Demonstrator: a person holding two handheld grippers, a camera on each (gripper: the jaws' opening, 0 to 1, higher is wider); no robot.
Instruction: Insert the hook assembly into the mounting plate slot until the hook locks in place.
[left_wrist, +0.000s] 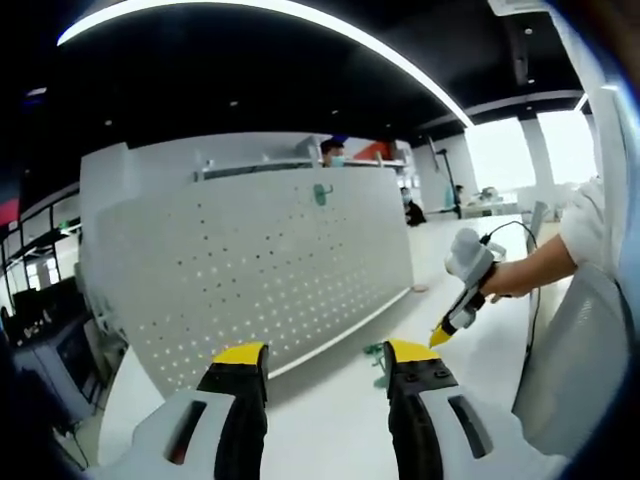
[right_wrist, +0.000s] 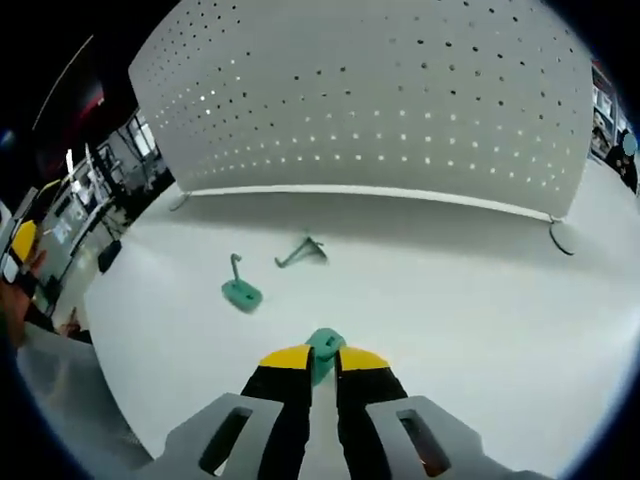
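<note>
The mounting plate, a white perforated board (left_wrist: 270, 270), stands upright on the white table (left_wrist: 330, 420) and spans the top of the right gripper view (right_wrist: 380, 90). One green hook (left_wrist: 321, 193) hangs near its upper edge. My left gripper (left_wrist: 325, 355) is open and holds nothing, its yellow-tipped jaws facing the board. A hand holds my right gripper (left_wrist: 462, 300) at the right, pointing down at the table. In its own view the right gripper (right_wrist: 323, 360) is shut on a green hook piece (right_wrist: 325, 347). A second green hook (right_wrist: 240, 291) and a dark wire hook (right_wrist: 300, 252) lie loose before the board.
The board rests on thin wire feet (right_wrist: 560, 240). A green piece (left_wrist: 377, 352) lies on the table beside my left gripper's right jaw. Desks with monitors (right_wrist: 85, 205) stand to the left. A person (left_wrist: 333, 152) sits behind the board.
</note>
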